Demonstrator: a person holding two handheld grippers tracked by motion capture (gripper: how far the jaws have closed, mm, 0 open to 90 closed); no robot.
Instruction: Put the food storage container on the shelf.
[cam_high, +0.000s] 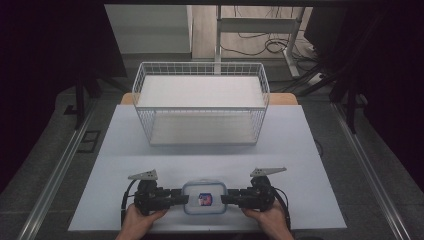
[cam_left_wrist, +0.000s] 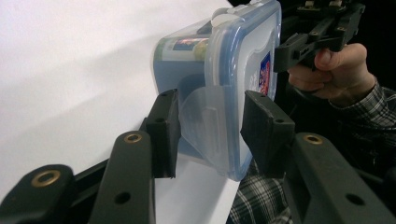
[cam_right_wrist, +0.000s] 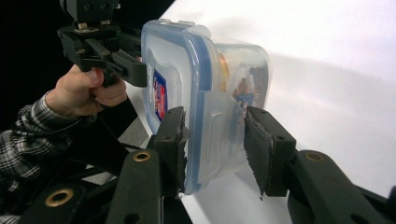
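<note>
Two pairs of black fingers clamp one clear plastic box from opposite ends: the left gripper pinches the side latch at its end, lid and body between the pads, and the right gripper grips the latch at the far end the same way. The box, with a blue-rimmed lid and a small label, sits near the front edge of the pale bench. Farther back stands a white wire basket, well apart.

We see dim, soft frames: dark edges around a pale table, near jaws blurred below.
</note>
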